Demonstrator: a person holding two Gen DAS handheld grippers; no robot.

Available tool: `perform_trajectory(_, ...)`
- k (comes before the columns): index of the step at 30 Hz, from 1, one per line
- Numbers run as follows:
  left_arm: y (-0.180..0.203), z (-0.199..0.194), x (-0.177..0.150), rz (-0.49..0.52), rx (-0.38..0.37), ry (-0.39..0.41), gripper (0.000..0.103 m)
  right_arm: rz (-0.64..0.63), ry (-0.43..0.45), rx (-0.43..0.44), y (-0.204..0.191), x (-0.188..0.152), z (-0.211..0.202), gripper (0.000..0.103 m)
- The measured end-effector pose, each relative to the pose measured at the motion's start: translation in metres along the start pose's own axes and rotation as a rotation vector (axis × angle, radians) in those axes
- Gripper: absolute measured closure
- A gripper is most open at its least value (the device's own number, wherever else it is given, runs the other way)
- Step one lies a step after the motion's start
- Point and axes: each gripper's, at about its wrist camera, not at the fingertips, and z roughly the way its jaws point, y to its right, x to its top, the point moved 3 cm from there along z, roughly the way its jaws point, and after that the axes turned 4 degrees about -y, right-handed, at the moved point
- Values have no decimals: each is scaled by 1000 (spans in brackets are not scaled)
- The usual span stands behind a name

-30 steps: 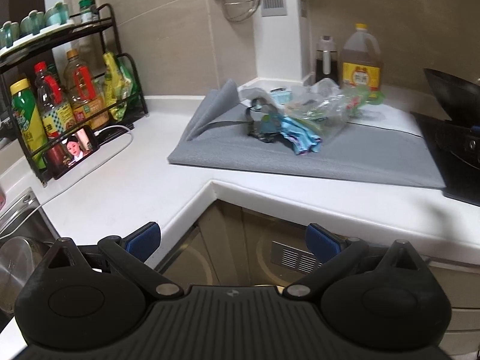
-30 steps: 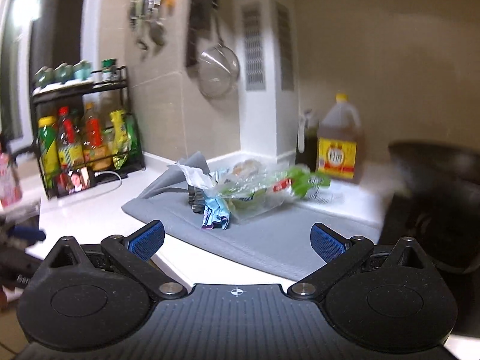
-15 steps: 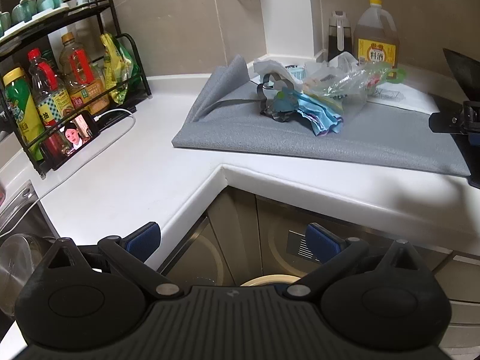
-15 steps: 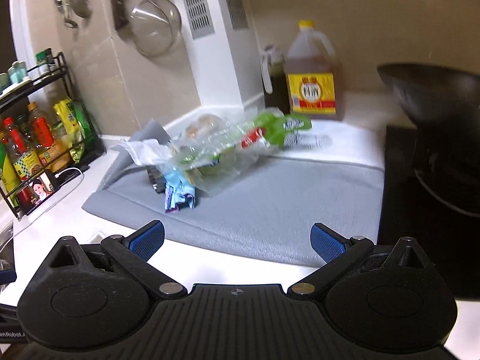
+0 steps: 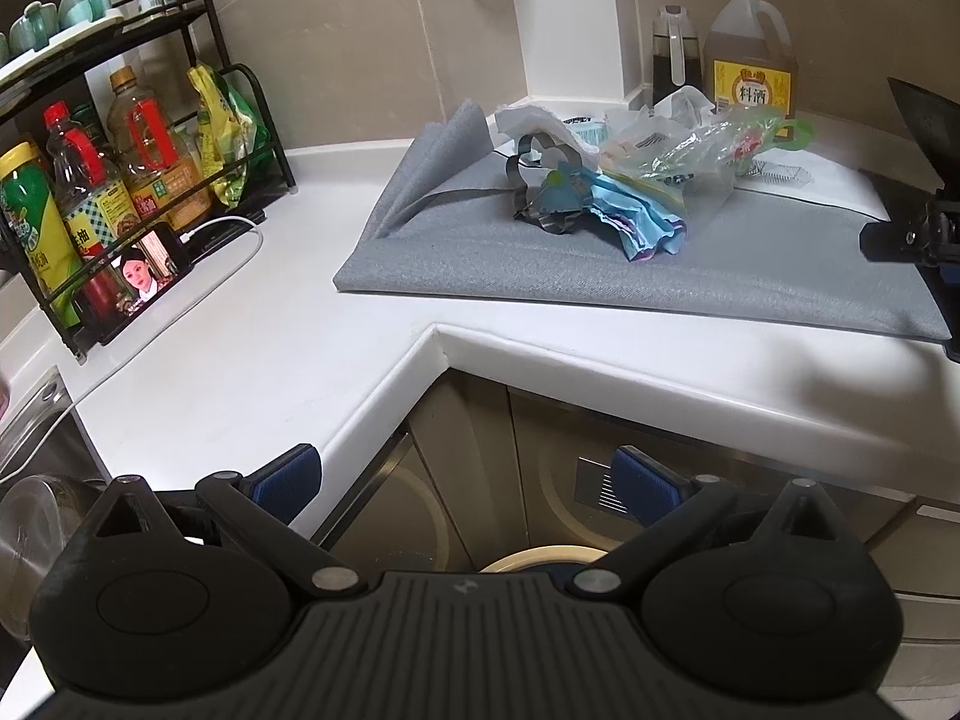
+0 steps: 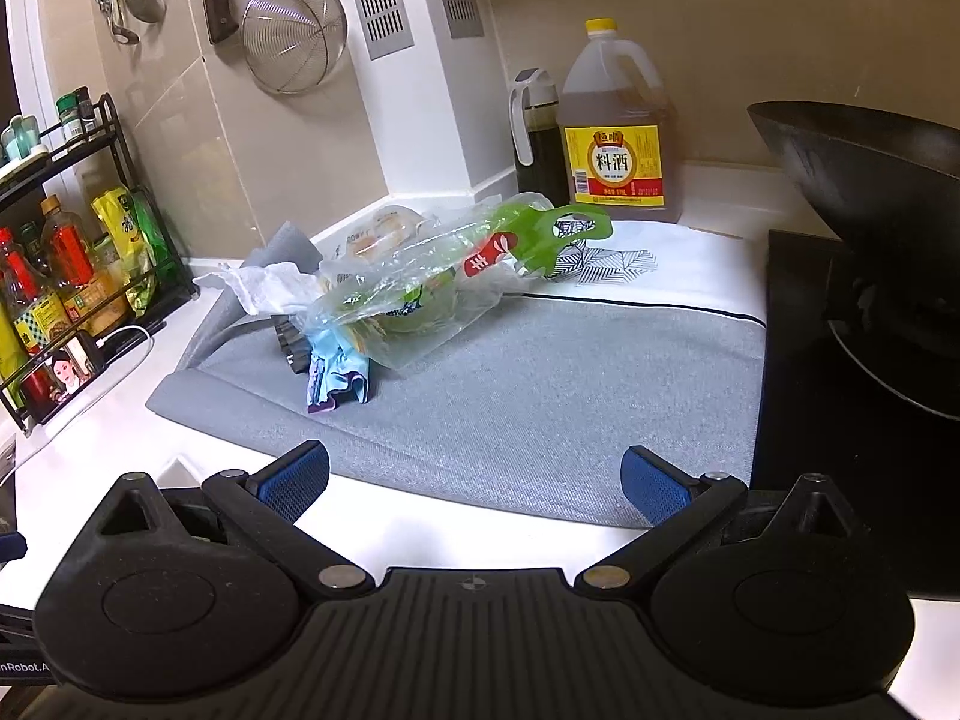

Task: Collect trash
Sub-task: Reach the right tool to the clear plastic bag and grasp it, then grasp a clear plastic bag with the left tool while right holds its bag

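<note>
A pile of trash lies on a grey mat [image 6: 540,396] on the white counter: a clear plastic bag with a green handle [image 6: 432,288], a blue wrapper [image 6: 336,372], crumpled white paper [image 6: 264,288] and a dark metal strip [image 5: 540,192]. The pile also shows in the left wrist view, with the clear bag [image 5: 690,162] and the blue wrapper [image 5: 636,222]. My left gripper [image 5: 468,480] is open and empty, below the counter's inner corner, well short of the pile. My right gripper [image 6: 474,480] is open and empty over the mat's front edge.
A black rack [image 5: 120,180] with sauce bottles and a phone [image 5: 144,270] stands at the left. A cooking wine jug [image 6: 618,138] and a dark bottle [image 6: 534,132] stand behind the mat. A black wok [image 6: 870,180] sits on the stove at the right. A round bin rim [image 5: 540,558] shows below the counter.
Both grippers have moved closer to the counter and tilted down. The right gripper has advanced over the mat's front edge. The pile has not moved.
</note>
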Motion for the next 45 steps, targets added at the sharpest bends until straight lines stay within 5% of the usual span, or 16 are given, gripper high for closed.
perform_trajectory(9, -7, 2, 7, -12, 27, -4, 0, 5, 179, 99, -6, 26, 24, 0)
perform_trajectory(19, -13, 13, 8, -7, 57, -38, 0, 192, 171, 171, 2, 66, 106, 0)
perform_trajectory(20, -13, 14, 8, -8, 59, -40, 0, 207, 171, 178, 4, 68, 111, 4)
perform_trajectory(22, -13, 16, 10, -8, 59, -41, 0, 231, 180, 216, 9, 68, 119, 32)
perform_trajectory(24, -11, 17, 12, -6, 57, -41, 0, 234, 149, 274, 13, 66, 128, 88)
perform_trajectory(25, -10, 18, 13, -4, 55, -40, 0, 236, 137, 288, 15, 65, 130, 94)
perform_trajectory(37, 4, 20, 23, 3, 14, -19, 0, 127, 221, 170, 42, 27, 41, 99)
perform_trajectory(45, 48, 10, 91, 100, -63, 151, 0, 103, 194, 70, 61, 4, 28, 99)
